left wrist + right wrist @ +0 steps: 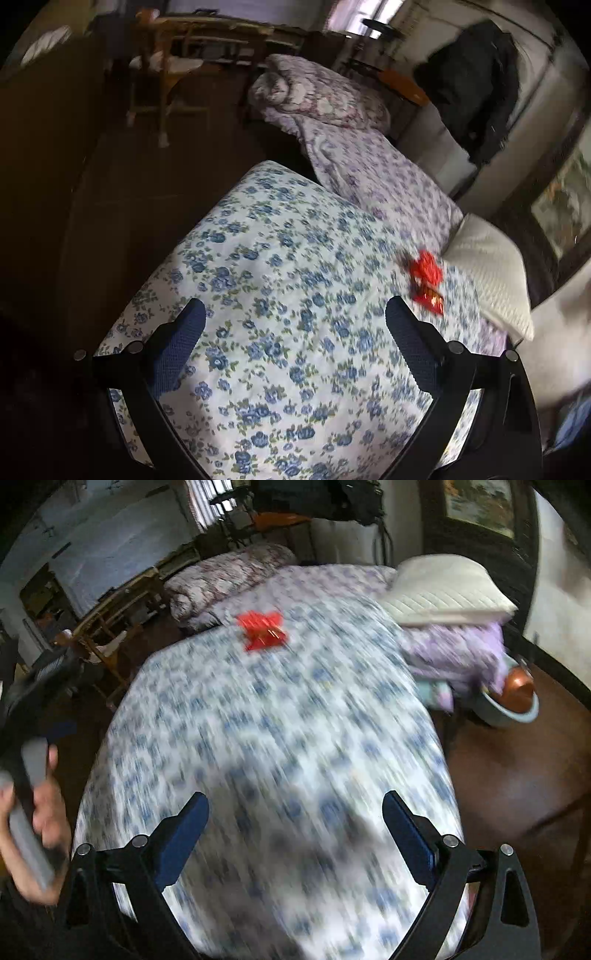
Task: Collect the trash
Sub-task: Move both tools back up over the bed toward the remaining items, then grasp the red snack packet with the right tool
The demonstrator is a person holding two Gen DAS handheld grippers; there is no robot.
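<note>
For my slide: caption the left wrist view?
Open left gripper above a blue-floral bedspread, red wrapper lying ahead.

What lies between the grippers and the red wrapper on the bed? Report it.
Nothing visible does. The red wrapper lies alone on the blue-flowered bedspread, with only bare cover between it and the open right gripper and open left gripper. The white pillow sits beside it, off the path.

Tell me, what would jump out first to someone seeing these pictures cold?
The bright red wrapper lying alone on the blue-flowered bedspread, toward the far end of the bed. Next, the two dark claws at the bottom of each view, the left claw and the right claw, both wide open with nothing between them. A white pillow sits at the bed's far right corner.
</note>
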